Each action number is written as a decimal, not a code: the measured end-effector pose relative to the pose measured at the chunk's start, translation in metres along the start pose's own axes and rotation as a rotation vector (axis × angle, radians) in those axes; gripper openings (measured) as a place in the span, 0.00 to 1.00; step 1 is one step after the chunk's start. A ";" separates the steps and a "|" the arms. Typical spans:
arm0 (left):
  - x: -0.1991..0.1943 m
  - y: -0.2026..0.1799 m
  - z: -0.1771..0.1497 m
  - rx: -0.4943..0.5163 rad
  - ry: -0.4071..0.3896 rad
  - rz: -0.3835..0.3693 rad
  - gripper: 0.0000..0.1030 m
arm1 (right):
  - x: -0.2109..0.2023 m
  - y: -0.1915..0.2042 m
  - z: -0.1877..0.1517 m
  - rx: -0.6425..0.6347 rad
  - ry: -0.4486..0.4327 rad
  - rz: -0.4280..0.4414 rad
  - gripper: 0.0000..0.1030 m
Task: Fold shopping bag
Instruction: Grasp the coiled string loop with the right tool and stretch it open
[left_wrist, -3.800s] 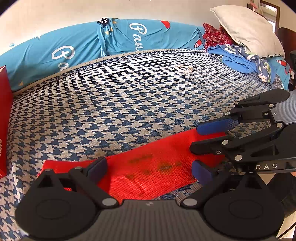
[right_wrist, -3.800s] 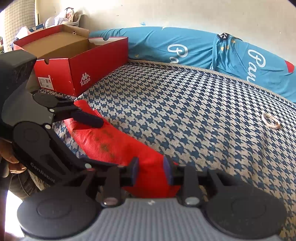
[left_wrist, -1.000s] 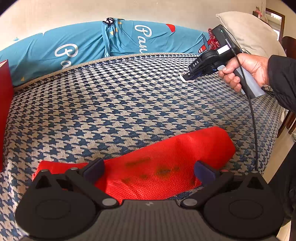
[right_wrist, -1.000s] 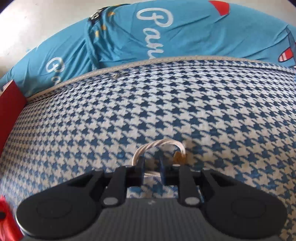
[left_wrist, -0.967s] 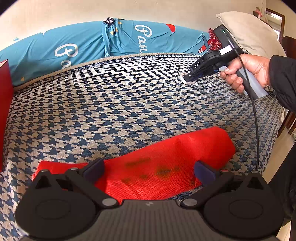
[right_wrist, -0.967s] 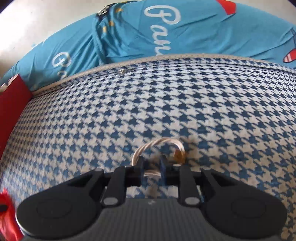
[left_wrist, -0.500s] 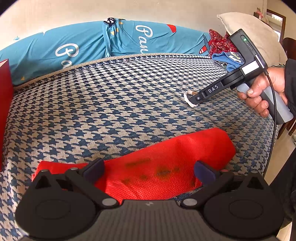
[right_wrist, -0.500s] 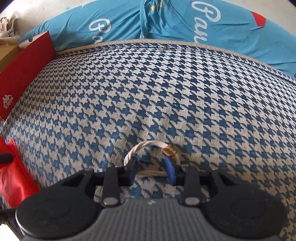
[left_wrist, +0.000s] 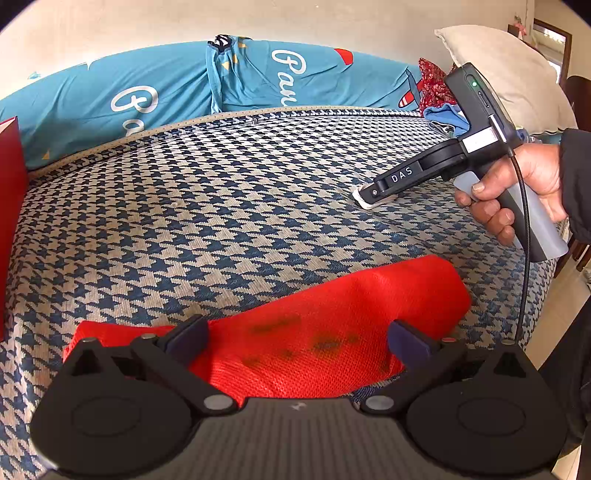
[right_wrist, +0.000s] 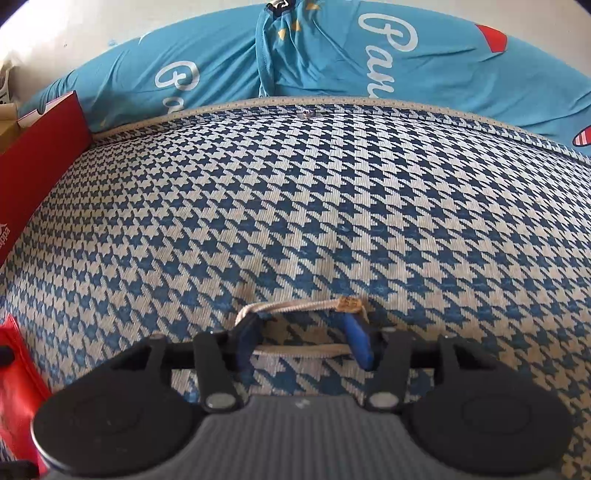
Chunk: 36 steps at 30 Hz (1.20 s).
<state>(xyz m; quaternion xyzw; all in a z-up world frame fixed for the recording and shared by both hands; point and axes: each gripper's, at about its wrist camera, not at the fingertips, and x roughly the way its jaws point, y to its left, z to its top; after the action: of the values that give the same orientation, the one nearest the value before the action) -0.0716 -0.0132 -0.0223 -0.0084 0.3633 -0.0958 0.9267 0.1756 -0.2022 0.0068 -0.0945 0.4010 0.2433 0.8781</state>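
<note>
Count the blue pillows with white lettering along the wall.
2: one blue lettered pillow lies left along the wall behind the houndstooth mattress, the other right of it, overlapping its end. More may be hidden.

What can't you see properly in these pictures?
- Red bag: its near edge is hidden behind the left gripper in the left wrist view.
- Elastic band: the right gripper fingers cover parts of it; a real grip can't be told.
- Red box: cut off by the picture edge.
</note>
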 end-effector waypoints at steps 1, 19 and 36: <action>0.000 0.000 0.000 0.000 0.000 0.000 1.00 | -0.003 -0.003 -0.003 -0.001 -0.010 0.006 0.56; 0.001 -0.002 0.000 0.000 -0.001 0.002 1.00 | -0.009 -0.014 -0.025 -0.103 -0.140 0.011 0.81; 0.002 -0.003 0.000 -0.002 -0.002 0.003 1.00 | 0.006 -0.004 -0.015 -0.103 -0.157 0.012 0.87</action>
<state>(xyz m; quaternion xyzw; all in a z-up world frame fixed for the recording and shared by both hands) -0.0713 -0.0169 -0.0234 -0.0088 0.3626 -0.0943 0.9271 0.1716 -0.2091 -0.0074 -0.1176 0.3184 0.2753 0.8995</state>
